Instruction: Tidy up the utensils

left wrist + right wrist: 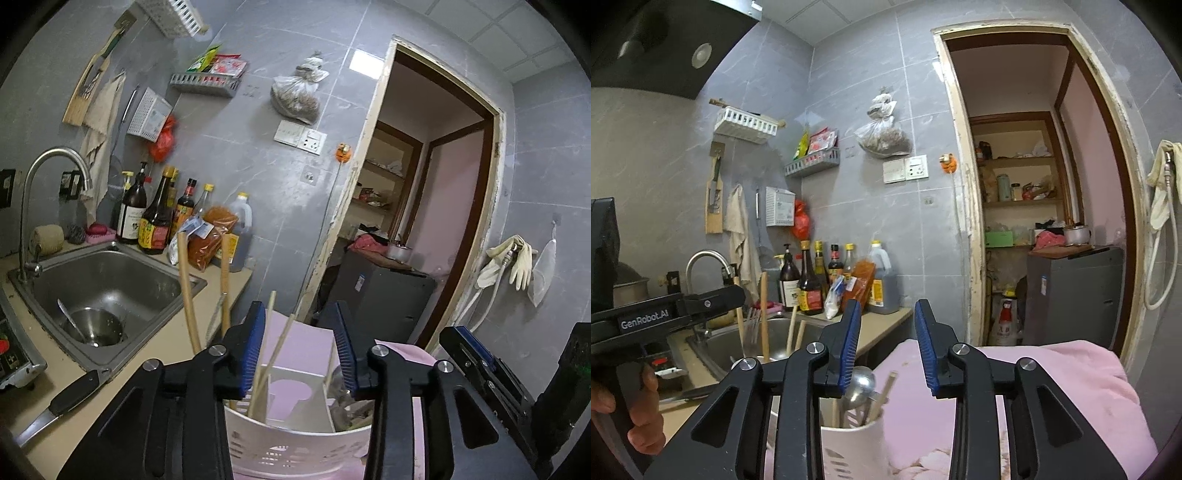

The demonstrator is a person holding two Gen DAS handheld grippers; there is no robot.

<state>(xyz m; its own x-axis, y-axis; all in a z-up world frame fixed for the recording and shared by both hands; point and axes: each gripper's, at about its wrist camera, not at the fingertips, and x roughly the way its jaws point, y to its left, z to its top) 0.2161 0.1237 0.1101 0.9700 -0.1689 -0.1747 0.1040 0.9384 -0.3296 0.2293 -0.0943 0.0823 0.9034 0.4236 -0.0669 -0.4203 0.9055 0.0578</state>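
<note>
A home kitchen: steel sink (pixel 110 273), sauce bottles (pixel 155 218), tiled walls (pixel 258 155).

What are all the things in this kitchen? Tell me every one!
utensil holder: one, white, just below the grippers
chopsticks: a few, tan, standing in the holder
ladle: one, silver, in the holder
sink: one, steel, in the counter
bowl: one, steel, inside the sink
faucet: one, silver, behind the sink
bottles: several, dark, beside the sink
knife: one, black handle, on the counter
pink cloth: one, right of the holder
left gripper: open
right gripper: open
</note>
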